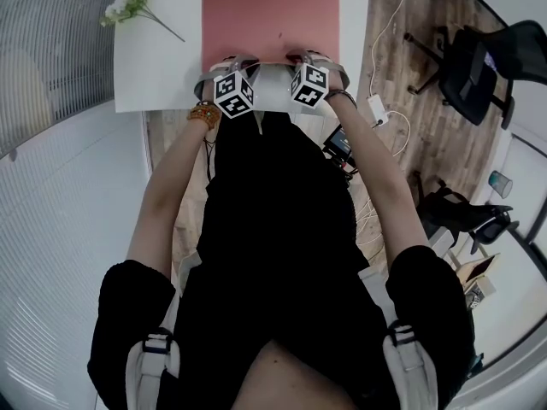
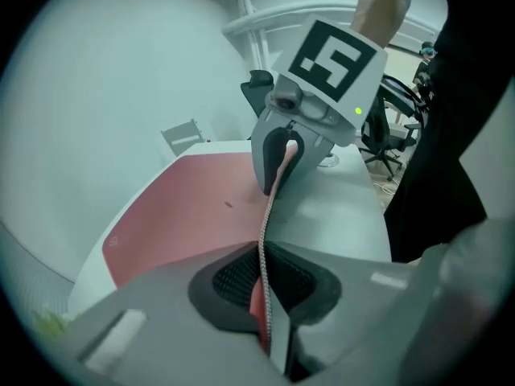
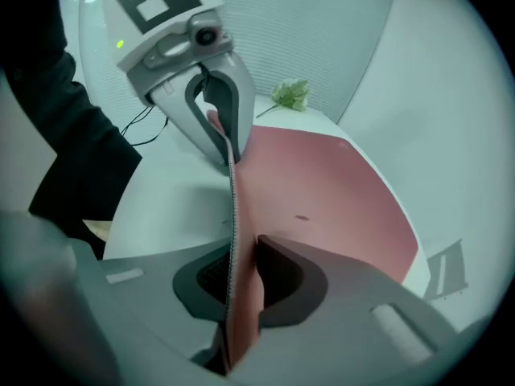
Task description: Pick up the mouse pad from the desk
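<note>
- Jaws of the left gripper (image 2: 265, 284) and right gripper (image 3: 239, 284) are each clamped on the mouse pad's (image 1: 270, 15) near edge.
- Its rest lies on the table (image 1: 158, 67); twin grips likely keep the limp sheet level.

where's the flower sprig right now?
Head view, top left: the flower sprig lies on the desk, left of the mouse pad and not touching it.
</note>
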The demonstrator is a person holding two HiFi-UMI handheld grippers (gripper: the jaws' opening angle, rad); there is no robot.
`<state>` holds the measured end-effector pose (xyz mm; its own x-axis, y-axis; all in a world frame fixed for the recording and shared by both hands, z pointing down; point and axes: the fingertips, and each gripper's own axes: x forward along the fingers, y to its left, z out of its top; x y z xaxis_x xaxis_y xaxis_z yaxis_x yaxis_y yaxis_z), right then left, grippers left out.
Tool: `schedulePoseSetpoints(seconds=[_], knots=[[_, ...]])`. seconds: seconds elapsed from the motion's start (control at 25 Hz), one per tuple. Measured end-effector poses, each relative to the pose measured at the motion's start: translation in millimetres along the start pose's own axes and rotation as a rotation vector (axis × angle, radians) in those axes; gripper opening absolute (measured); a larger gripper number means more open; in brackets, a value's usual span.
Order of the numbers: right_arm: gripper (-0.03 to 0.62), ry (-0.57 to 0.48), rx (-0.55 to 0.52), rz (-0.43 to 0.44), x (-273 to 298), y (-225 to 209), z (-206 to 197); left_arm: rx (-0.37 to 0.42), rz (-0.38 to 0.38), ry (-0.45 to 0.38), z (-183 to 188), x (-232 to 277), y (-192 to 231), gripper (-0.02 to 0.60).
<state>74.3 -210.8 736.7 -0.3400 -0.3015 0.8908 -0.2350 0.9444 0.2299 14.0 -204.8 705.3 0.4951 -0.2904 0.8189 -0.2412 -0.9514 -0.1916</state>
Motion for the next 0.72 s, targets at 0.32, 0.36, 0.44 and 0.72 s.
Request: schedulePoseSetpoints(seconds=[0.32,0.36,0.44,0.72], knots=[[0.050,-0.019,0.091,0.129,-2.6,9.0,-1.9,-0.076,-0.066,0.046,-11.0,8.8,-16.1,0.029],[0.047,-0.013,0.068,0.153,-5.4,11.8,-2.8,-0.090,-0.089,0.047,-9.9,8.2,-19.2,0.029],[0.038,0.006,0.012,0.187,-10.7,19.3,-6.0,-0.088,-0.134,0.051,-6.6,6.0,-26.7,0.028],[0.035,0.038,0.001,0.224,-10.5,38.2,-7.9,-0.097,-0.143,0.062,-14.3,5.0,-44.1,0.027]])
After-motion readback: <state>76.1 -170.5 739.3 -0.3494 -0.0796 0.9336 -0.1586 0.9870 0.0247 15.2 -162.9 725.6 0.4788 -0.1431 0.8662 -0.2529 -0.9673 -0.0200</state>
